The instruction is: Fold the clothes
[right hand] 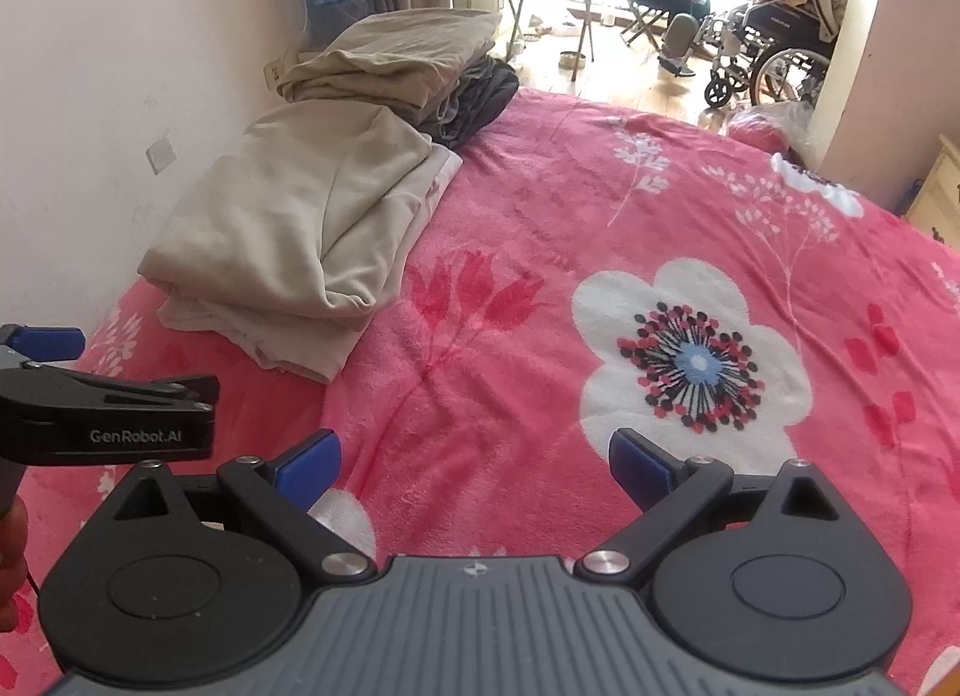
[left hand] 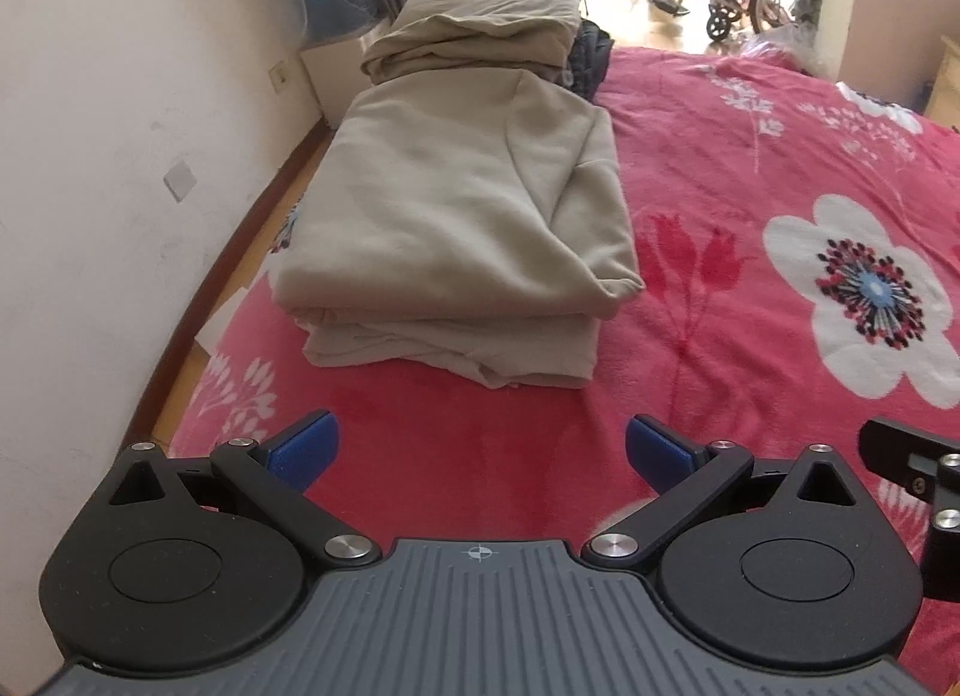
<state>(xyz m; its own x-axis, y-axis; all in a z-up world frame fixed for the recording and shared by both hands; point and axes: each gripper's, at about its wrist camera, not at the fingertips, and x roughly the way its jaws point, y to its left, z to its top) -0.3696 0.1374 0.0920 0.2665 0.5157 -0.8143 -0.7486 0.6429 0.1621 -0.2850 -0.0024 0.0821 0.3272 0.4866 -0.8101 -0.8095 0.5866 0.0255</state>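
Both tools, left tool (left hand: 482, 450) and right tool (right hand: 474, 459), gape empty; folded beige garment (left hand: 456, 222) lies lengthwise along the wall.

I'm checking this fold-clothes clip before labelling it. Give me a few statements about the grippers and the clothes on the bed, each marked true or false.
1. Both the left gripper and the right gripper are open and hold nothing. True.
2. The folded beige garment lies on the pink floral blanket. True.
3. The left gripper grips the beige garment's hem. False: it is apart from the garment, with bare blanket between them.
4. The beige garment is spread out flat, unfolded. False: it lies folded in layers.
5. A second pile of clothes sits beyond the beige garment. True.
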